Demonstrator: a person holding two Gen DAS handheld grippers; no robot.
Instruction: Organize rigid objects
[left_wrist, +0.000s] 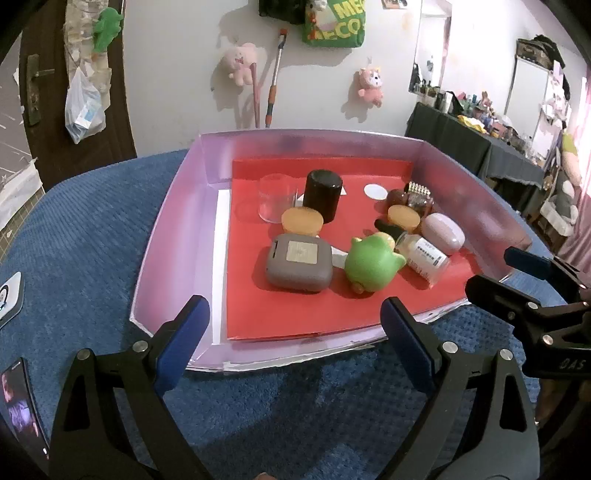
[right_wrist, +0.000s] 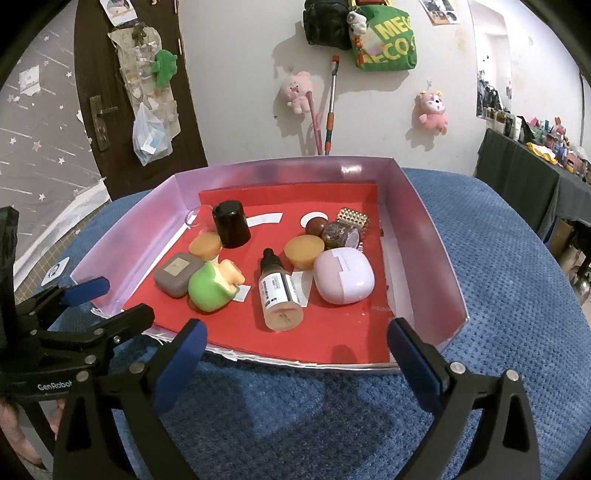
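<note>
A lilac-walled tray (left_wrist: 173, 236) (right_wrist: 424, 229) with a red floor holds several small objects. Among them are a grey case (left_wrist: 299, 264) (right_wrist: 177, 274), a green toy (left_wrist: 371, 264) (right_wrist: 208, 290), a dropper bottle lying down (left_wrist: 421, 254) (right_wrist: 277, 291), a pink case (left_wrist: 441, 233) (right_wrist: 343, 275), a black jar (left_wrist: 322, 194) (right_wrist: 231, 223) and two orange discs (left_wrist: 302, 220) (right_wrist: 303, 251). My left gripper (left_wrist: 295, 341) hangs open before the tray's near edge, nothing between its fingers. My right gripper (right_wrist: 295, 363) is open too, just short of the tray's front.
The tray rests on a blue textured cloth (left_wrist: 92, 236) (right_wrist: 517, 295). A clear cup (left_wrist: 277, 197) and a beaded jar (right_wrist: 338, 234) stand at the tray's back. A phone (left_wrist: 22, 398) lies at the cloth's left edge. Behind are a door (right_wrist: 110, 92) and a cluttered side table (left_wrist: 480, 140).
</note>
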